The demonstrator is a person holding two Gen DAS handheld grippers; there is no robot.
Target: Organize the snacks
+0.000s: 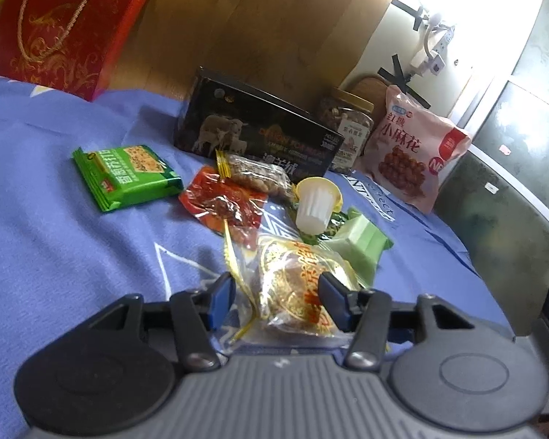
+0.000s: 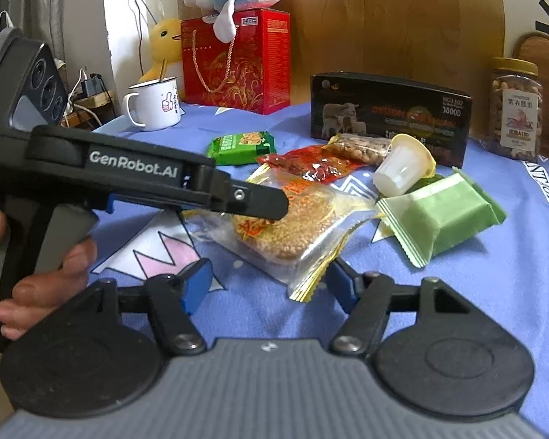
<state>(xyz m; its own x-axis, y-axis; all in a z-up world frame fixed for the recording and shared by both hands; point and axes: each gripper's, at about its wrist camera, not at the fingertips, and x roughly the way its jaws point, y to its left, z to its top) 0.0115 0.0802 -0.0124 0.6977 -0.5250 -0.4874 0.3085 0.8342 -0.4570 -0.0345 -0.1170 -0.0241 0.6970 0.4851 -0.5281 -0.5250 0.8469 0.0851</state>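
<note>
Our left gripper (image 1: 278, 300) straddles the sesame cake packet (image 1: 296, 289) on the near bench (image 1: 55, 237) without clearly pinching it, while our right gripper (image 2: 271, 285), spread wide, waits empty beside the packet's corner, ready to sort

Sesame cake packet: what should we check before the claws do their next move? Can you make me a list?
1. Sesame cake packet sits between the left claw's fingers: ok.
2. Left claw squeezes the packet firmly: cannot tell.
3. Right claw is open and holds nothing: ok.
4. Packet is free of its neighbours: cannot tell; the red packet and pale green packet crowd its edges.
5. Jelly cup stands upright: not ok, it lies tipped over just behind.
</note>
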